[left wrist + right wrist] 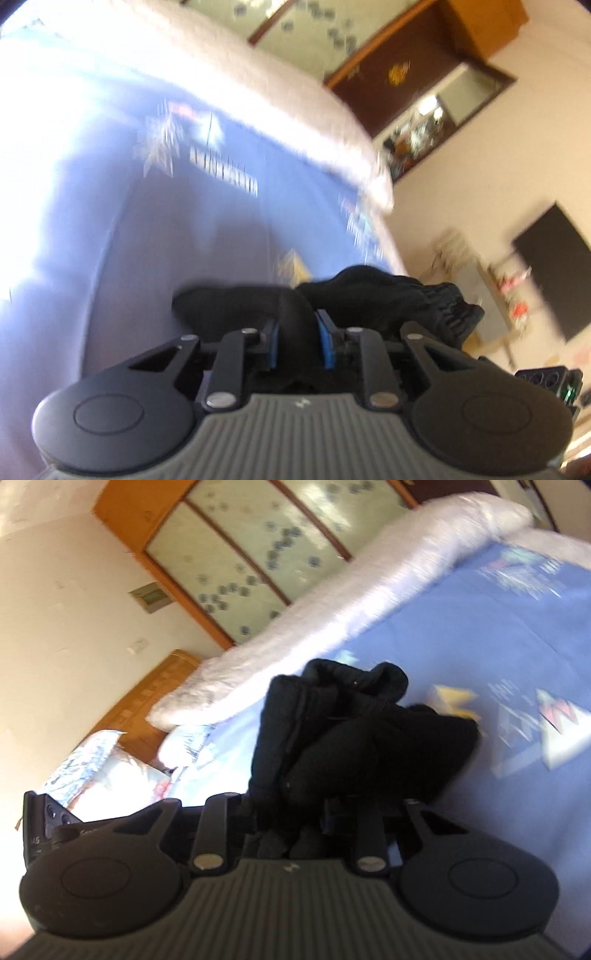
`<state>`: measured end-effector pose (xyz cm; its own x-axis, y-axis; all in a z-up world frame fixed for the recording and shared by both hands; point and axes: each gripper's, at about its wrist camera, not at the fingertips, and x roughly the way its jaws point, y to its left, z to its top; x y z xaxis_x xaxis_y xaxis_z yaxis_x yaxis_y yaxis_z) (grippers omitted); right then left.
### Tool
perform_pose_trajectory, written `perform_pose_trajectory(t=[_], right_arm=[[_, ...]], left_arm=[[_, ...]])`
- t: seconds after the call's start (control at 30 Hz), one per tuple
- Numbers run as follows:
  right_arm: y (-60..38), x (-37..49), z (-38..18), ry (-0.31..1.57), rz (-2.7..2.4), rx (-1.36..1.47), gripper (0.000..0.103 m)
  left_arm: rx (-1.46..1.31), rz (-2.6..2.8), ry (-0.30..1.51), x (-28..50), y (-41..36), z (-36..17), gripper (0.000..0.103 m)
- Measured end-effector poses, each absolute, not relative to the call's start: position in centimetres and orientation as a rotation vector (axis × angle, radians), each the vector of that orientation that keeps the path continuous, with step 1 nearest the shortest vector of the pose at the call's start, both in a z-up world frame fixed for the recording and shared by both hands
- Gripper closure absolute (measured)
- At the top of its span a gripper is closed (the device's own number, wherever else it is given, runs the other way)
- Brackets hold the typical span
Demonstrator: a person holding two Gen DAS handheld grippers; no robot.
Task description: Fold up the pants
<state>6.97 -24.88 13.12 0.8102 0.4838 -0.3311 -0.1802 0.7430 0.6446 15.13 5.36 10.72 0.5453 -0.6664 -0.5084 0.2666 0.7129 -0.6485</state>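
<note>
Blue bedsheet [229, 236] under black pants [369, 295] (both tools clamped on)

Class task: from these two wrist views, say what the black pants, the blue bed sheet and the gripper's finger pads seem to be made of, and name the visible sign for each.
Black pants: soft, matte knit or fleece, probably; thick rounded folds, no shine.
Blue bed sheet: thin woven fabric, printed; it lies flat.
Pads of the left hand-held gripper: blue, likely rubber or foam; smooth and dull.
</note>
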Motion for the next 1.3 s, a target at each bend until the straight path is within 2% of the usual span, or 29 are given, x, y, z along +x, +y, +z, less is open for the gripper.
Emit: perform_pose_trajectory(t=[0.23,0.4,0.5,0.6,0.67,0.73,0.77,0.8,0.87,0.97,1.03,1.13,1.3], right_arm=[[-15.1,19.3,19.9,0.368,0.580,0.480,0.072],[-8.8,30.6,21.0,0.234,0.658,0.508,0.073],[-6.5,37.5,17.6,0.245,0.672,0.587,0.072],[-4.1,43.9,10.7,0.370,0.608,0.650,0.072],[-2.8,47.7,4.3,0.534,0.531,0.693,0.071],[-1.8,50.7,-2.6,0.795,0.425,0.781,0.067],[-2.7,50.8,-5.4,0.846,0.399,0.879,0.059],[-4.0,49.9,-6.5,0.779,0.442,0.975,0.061],[-5.1,49.5,-5.9,0.790,0.491,0.931,0.058],[-6.7,46.5,-3.6,0.788,0.421,0.863,0.048],[-8.1,43.6,-1.9,0.783,0.403,0.850,0.046],[-9.1,38.5,1.5,0.783,0.389,0.735,0.045],[-8.8,27.5,6.8,0.748,0.407,0.480,0.045]], left_arm=[[-0.507,-0.450,0.597,23.5,13.1,19.5,0.084],[-0.421,-0.310,0.429,31.6,19.1,23.1,0.084],[-0.411,-0.230,0.410,36.9,22.1,20.2,0.084],[-0.417,-0.137,0.469,42.1,24.1,13.6,0.084],[-0.447,-0.040,0.582,45.3,25.7,7.4,0.082],[-0.512,0.046,0.729,46.8,27.1,1.4,0.080],[-0.559,0.051,0.681,45.5,27.8,0.0,0.071],[-0.589,0.038,0.647,44.3,28.0,-0.3,0.069],[-0.565,0.048,0.651,42.9,27.6,0.7,0.063],[-0.521,0.102,0.663,40.7,26.6,3.3,0.062],[-0.492,0.124,0.671,38.0,25.3,5.5,0.062],[-0.427,0.137,0.718,33.7,22.9,8.3,0.060],[-0.267,0.144,0.752,25.3,17.2,10.8,0.047]])
